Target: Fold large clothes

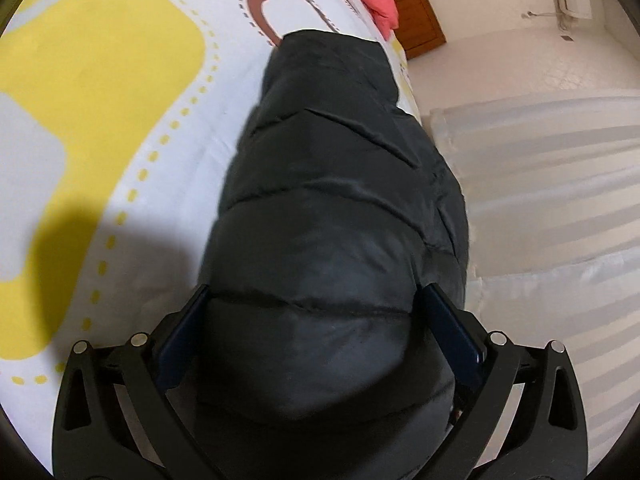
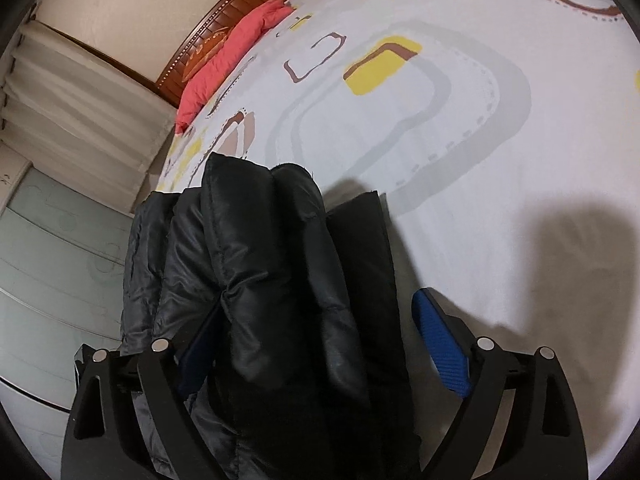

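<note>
A black quilted puffer jacket [image 1: 336, 184] lies on the patterned bedsheet [image 1: 120, 80] near the bed's edge. In the left wrist view my left gripper [image 1: 316, 308] stands wide, its blue pads on both sides of a thick bulge of the jacket that fills the gap and touches them. In the right wrist view the jacket [image 2: 260, 264] shows as a stack of folded layers. My right gripper [image 2: 320, 320] is open: the right pad [image 2: 440, 340] is clear of the cloth with sheet showing between, the left pad is half hidden under a fold.
The white sheet with yellow, grey and brown shapes [image 2: 460, 120] spreads to the far side. A coral-red pillow [image 2: 232, 60] lies by the wooden headboard [image 2: 240, 4]. White curtains [image 1: 540, 200] and tiled floor [image 1: 500, 68] lie beyond the bed's edge.
</note>
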